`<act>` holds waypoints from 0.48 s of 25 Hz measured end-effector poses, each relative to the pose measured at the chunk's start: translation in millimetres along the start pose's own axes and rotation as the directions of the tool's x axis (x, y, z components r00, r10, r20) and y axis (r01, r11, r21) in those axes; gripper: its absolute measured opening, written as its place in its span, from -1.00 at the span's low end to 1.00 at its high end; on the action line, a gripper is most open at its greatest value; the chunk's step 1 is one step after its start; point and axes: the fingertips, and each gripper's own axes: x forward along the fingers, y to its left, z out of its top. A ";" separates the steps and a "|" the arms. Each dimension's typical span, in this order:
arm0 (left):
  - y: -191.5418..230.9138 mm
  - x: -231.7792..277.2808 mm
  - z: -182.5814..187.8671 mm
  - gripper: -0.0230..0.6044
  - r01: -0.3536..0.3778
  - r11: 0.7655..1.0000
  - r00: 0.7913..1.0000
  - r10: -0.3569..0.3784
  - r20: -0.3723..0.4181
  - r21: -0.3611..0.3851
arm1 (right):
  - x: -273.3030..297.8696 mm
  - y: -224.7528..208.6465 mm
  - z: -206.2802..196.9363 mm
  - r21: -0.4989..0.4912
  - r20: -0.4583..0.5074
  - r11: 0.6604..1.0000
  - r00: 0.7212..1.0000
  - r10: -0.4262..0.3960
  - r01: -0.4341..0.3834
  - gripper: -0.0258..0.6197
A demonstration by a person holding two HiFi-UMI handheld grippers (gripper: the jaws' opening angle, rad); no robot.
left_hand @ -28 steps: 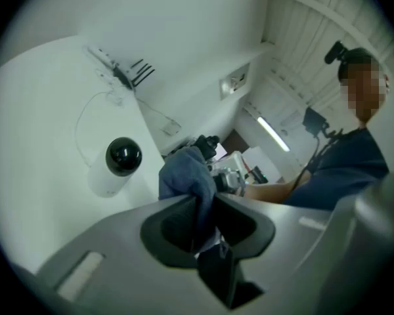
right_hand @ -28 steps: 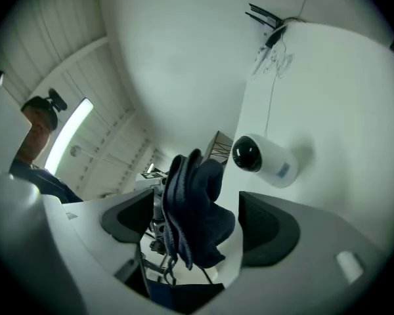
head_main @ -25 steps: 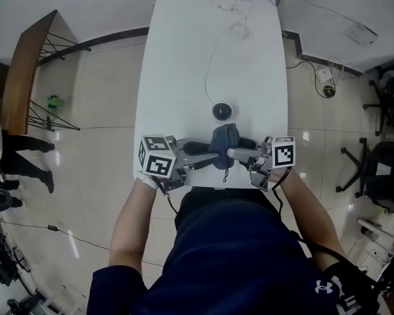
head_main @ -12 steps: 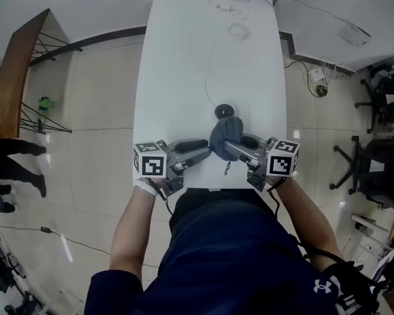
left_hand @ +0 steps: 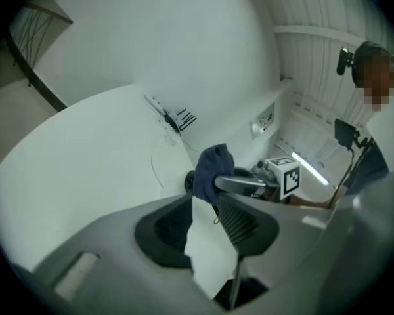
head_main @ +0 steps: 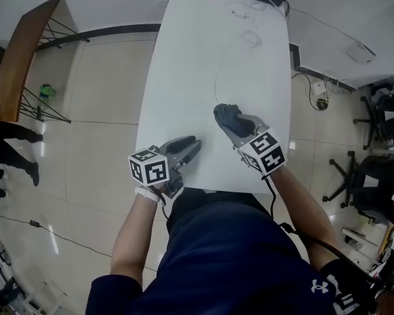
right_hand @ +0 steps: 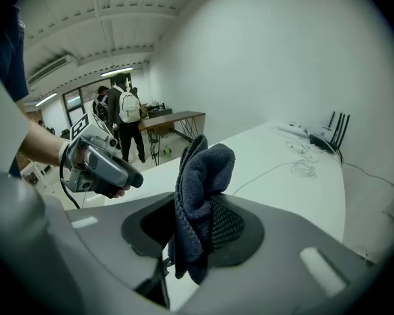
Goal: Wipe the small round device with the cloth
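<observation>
The left tongs (head_main: 189,144) are held over the table (head_main: 184,77) at its near edge, toward the near left corner. Their jaws are spread, with only bare table top seen between them, and they are closing. Further right, nearer the right edge, the dark blue cloth (head_main: 226,117) is held at the small round device (left_hand: 188,182). Most of the device is covered; only a dark rim is seen beside the cloth in the left gripper view. A thin cable (head_main: 216,77) is laid from that spot toward the far edge of the table. The cloth is pinched by the right tongs (head_main: 232,127) and bunched between the ribbed pads, with a fold left hanging below them. These jaws are opening slightly while the cloth is gripped.
</observation>
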 end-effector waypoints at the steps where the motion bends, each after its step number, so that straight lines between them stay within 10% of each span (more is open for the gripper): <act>1: -0.5 0.8 -2.8 -0.54 0.001 1.000 1.000 -0.001 -0.005 -0.005 | 0.0 0.8 -5.2 0.031 0.006 1.000 1.000 0.000 0.000 -0.55; 7: -0.6 6.0 -14.3 -0.54 -0.016 1.000 1.000 0.015 -0.023 -0.020 | -42.3 -44.3 -44.6 0.178 0.080 0.973 0.984 -0.161 0.145 -0.55; 12: 4.6 9.9 -13.4 -0.54 -0.063 0.998 0.998 0.063 -0.010 -0.003 | -31.3 -7.1 -48.7 -0.344 -0.016 0.922 0.980 -0.197 0.179 -0.55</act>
